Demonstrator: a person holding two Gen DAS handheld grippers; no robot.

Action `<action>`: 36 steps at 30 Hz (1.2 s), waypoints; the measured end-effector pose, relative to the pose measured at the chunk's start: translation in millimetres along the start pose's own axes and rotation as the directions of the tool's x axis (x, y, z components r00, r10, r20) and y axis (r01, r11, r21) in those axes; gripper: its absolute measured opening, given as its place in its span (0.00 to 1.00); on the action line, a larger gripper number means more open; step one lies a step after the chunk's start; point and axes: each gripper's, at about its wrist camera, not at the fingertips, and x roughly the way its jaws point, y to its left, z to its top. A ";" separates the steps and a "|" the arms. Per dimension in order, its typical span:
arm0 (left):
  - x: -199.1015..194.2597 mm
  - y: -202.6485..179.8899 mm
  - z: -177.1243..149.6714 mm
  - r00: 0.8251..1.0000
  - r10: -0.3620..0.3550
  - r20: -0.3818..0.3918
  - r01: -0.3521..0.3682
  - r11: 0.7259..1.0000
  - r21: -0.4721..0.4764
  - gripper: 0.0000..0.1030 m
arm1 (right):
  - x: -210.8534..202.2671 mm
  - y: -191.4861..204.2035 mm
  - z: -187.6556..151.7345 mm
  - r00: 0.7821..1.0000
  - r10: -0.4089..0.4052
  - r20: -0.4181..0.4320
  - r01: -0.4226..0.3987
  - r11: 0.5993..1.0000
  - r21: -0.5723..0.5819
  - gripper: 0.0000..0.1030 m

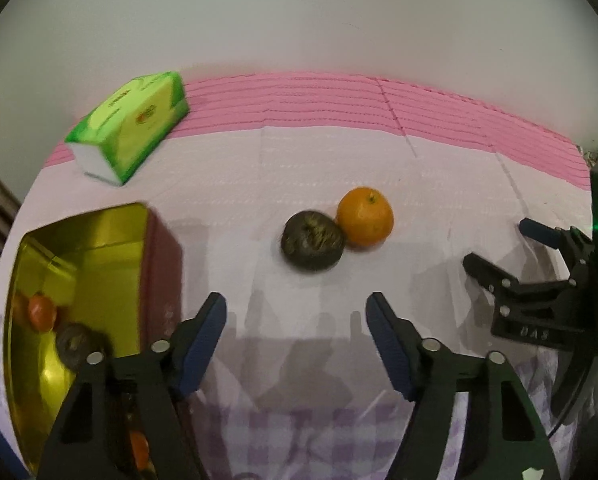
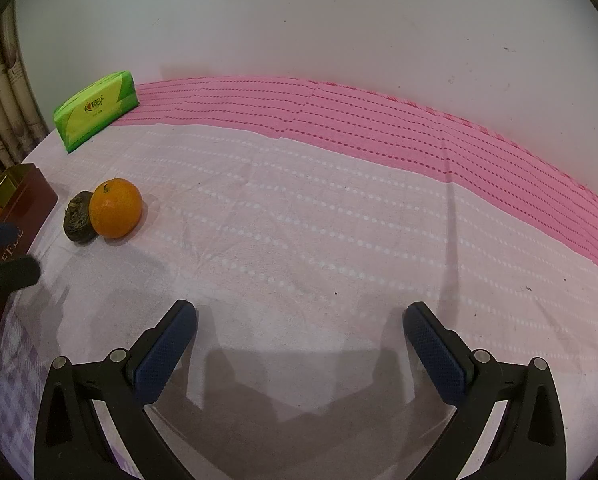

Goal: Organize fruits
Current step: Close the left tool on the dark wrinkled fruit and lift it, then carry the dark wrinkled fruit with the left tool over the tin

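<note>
Left wrist view: left gripper (image 1: 297,306) at bottom centre, blue-padded jaws spread apart, nothing between them, bare cloth below. Just ahead, mid-frame, a round orange citrus fruit (image 1: 365,216) touches a dark, wrinkled brownish-green round fruit (image 1: 313,246) on its left; both sit on the pale pink dotted tablecloth (image 1: 259,168).

Lower left of this view: open rectangular tin with gold interior and dark red outer walls (image 1: 99,248), looked into from above. Inside it, a small orange fruit (image 1: 42,311) and another dark wrinkled fruit (image 1: 75,343); more orange shows behind the left jaw, too hidden to tell. The right wrist view gives only the tin's red side wall at its left edge, with a sliver of the interior.

Green tissue pack (image 1: 133,124) upper left, blurred here, sharp in the right wrist view. Right gripper (image 1: 499,250) seen at the right edge, jaws wide apart.

Right wrist view: right gripper (image 2: 301,318) bottom centre, jaws spread wide and empty over cloth. Fruit pair at the left of frame, well away from it. Only this view shows the long bright pink striped cloth band (image 2: 379,120) running to the right edge.
</note>
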 end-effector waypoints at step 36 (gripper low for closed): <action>37.2 -10.8 24.2 0.998 0.010 -0.068 -0.008 1.000 0.026 0.37 | -0.2 -0.3 -0.4 1.000 0.000 0.000 0.000 1.000 0.000 1.00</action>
